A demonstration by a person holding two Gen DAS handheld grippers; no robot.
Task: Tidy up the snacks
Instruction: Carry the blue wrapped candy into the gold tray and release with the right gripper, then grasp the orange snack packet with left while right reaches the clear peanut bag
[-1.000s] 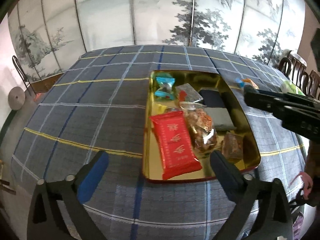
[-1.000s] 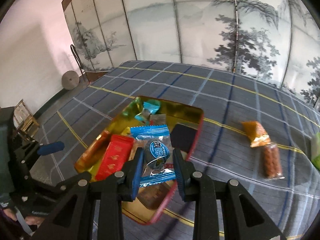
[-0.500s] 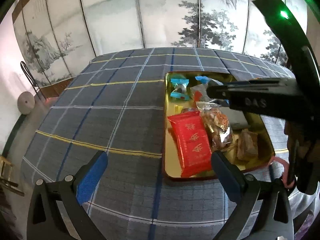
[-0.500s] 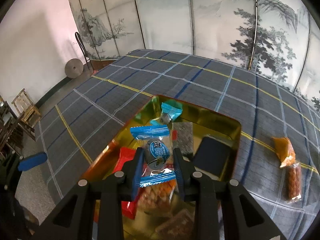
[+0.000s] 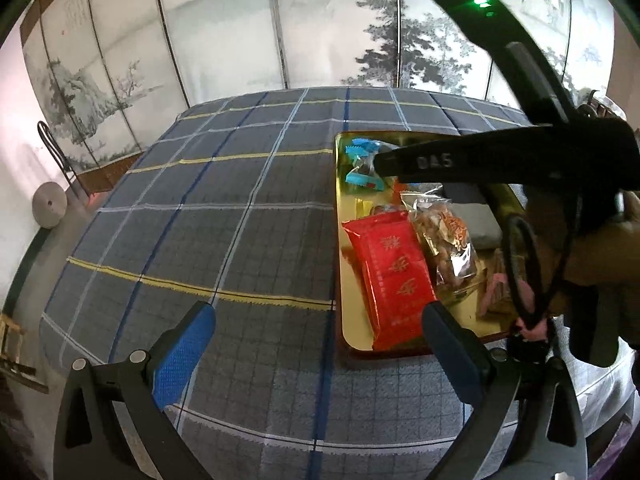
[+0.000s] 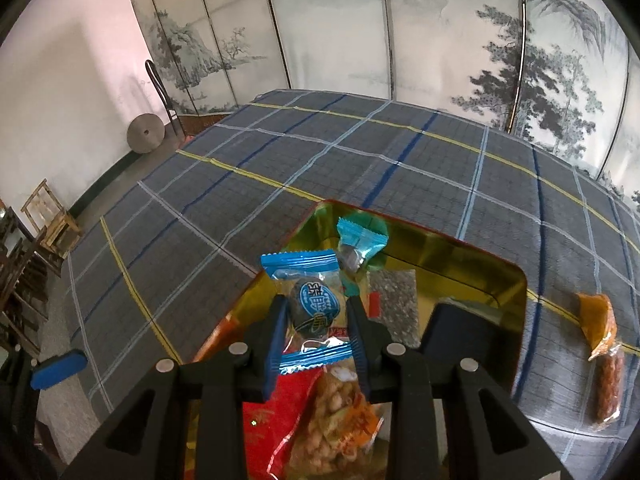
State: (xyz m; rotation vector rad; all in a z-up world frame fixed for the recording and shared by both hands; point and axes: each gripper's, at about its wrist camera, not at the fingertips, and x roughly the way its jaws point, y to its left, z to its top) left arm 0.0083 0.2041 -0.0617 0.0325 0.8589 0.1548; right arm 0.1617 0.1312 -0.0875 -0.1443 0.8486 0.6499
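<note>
Right claw (image 6: pixel 318 326): clamped on a blue-ended clear-wrapped round sweet (image 6: pixel 314 310) — held above the gold rectangular tin tray (image 6: pixel 496 276).
Left claw (image 5: pixel 316 344): spread wide, holding nothing, over the blue plaid-clothed surface (image 5: pixel 224 236) at the tray's near left.
Tray: red foil packet (image 5: pixel 390 274), clear bag of nuts (image 5: pixel 448 244).
Outside, right: orange wrapped snack (image 6: pixel 598 320) — brown bar (image 6: pixel 608 384) just beside.
</note>
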